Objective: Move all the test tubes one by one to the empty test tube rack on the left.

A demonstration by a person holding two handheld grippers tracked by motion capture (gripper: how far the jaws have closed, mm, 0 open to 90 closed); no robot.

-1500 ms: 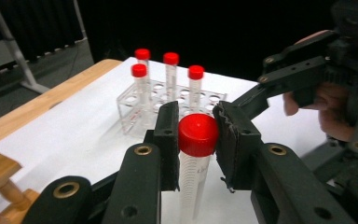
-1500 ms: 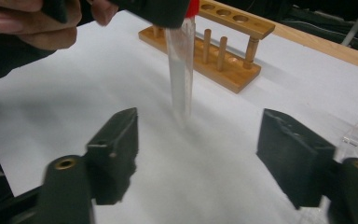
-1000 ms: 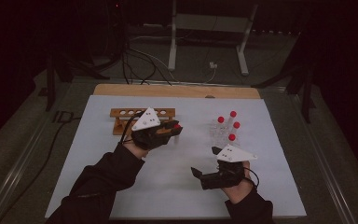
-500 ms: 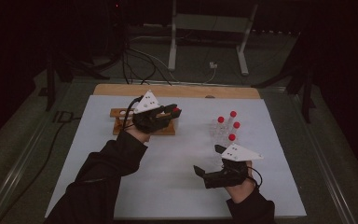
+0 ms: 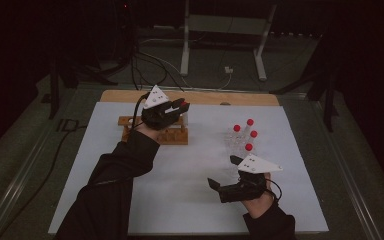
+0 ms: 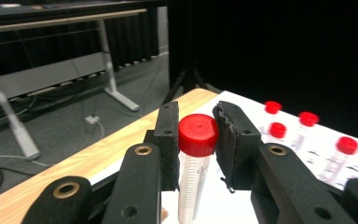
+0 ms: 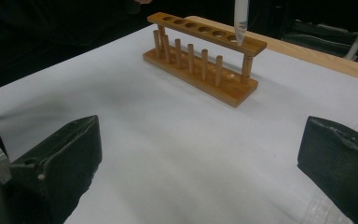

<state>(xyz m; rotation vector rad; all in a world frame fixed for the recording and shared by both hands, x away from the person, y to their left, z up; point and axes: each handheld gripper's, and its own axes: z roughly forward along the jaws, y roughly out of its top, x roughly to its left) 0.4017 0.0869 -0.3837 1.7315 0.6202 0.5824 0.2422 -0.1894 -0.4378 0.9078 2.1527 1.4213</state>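
two black jaws of the left gripper [image 6: 198,154] pinch a clear plastic tube [image 6: 192,186] just under its red cap [image 6: 198,134], the tube hanging upright between the pads. seen from the right gripper view, the tube's pointed tip [image 7: 240,25] hovers just over an end hole of the wooden rack [image 7: 205,56], not yet inside it. the tube looks light and stiff, its smooth wall likely slippery, so the hold just below the cap's wider rim seems a sound one; a grip lower down would probably block the tube from dropping into the hole. the rack looks light as well and could shift if the tip catches its top rail.

nearer the person than the rack, the right gripper [image 5: 225,175] lies low over the sheet with its jaws spread wide and nothing between them. to the right of the rack, four more red-capped tubes [image 5: 244,136] stand in a loose cluster.

rack and tubes rest on a white sheet [image 5: 190,200] that covers the table, with a strip of bare wooden edge [image 5: 240,97] showing beyond the rack. past that edge the room is dark: grey floor, loose cables [image 5: 150,60] and the white legs of a desk frame [image 5: 185,45].
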